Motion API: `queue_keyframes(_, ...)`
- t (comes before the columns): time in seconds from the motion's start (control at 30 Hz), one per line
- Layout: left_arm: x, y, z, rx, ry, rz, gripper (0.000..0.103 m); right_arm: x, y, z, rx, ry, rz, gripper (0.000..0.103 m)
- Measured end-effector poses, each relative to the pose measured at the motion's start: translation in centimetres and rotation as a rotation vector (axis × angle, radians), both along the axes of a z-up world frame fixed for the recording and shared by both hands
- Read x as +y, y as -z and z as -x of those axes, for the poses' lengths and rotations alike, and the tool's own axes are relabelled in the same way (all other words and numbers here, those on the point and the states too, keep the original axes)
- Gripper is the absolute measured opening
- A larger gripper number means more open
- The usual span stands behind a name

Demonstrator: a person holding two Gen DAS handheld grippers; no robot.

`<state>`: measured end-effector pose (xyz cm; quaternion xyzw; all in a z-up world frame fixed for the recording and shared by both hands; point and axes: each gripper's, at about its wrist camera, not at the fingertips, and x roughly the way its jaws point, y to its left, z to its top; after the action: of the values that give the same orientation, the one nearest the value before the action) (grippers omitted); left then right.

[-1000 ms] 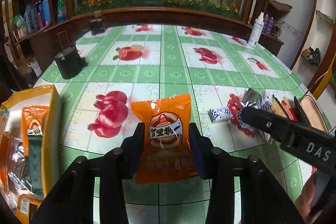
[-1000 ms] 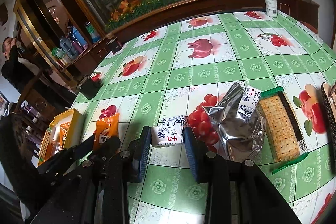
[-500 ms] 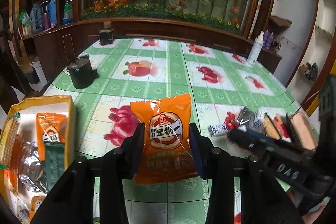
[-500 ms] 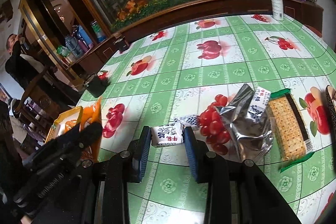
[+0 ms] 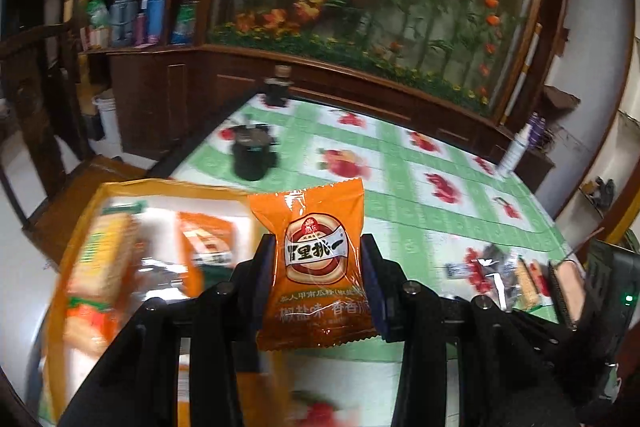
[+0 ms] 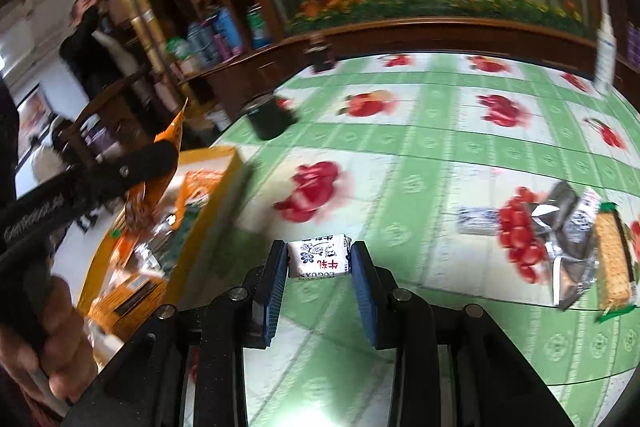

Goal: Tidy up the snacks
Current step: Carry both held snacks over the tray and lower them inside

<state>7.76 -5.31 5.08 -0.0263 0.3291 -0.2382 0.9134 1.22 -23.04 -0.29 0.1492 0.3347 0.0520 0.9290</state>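
Note:
My left gripper is shut on an orange snack packet and holds it in the air beside the yellow snack box, which holds several packets. My right gripper is shut on a small white candy packet, lifted above the tablecloth. In the right wrist view the left gripper with the orange packet hangs over the yellow box at the left. A silver wrapper, a small white packet and a cracker pack lie at the right.
The table has a green checked cloth with fruit prints. A black container stands near the far left edge, a white bottle at the far right. A flower display and wooden shelves are behind. A person stands at the far left.
Both grippers have moved left and up with their packets. The yellow box has come closer in both views. The loose snacks are now far to the right.

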Motion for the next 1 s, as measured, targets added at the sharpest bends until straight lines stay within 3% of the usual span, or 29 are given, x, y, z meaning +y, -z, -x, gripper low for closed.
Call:
queue_keyframes(0.4, 8.1, 3.7, -3.6, 0.107, -0.163, -0.050, 0.040, 8.3, -1.0, -0.4, -0.014, -0.177, -0.004, 0.036)
queue_keyframes(0.57, 9.7, 4.6, -3.5, 0.123, -0.152, -0.062, 0.040, 11.6, -0.8, -2.0, -0.001, -0.223, -0.088, 0.036)
queue_keyframes(0.77, 10.0, 4.9, -3.4, 0.133, -0.086, -0.041, 0.041, 13.6, 0.3, -2.4, 0.012, -0.269, -0.051, 0.036)
queue_keyframes(1.0, 9.9, 5.0, -3.4, 0.150, -0.074, -0.029, 0.042, 14.6, 1.6, -2.8, 0.029, -0.308, -0.007, 0.036)
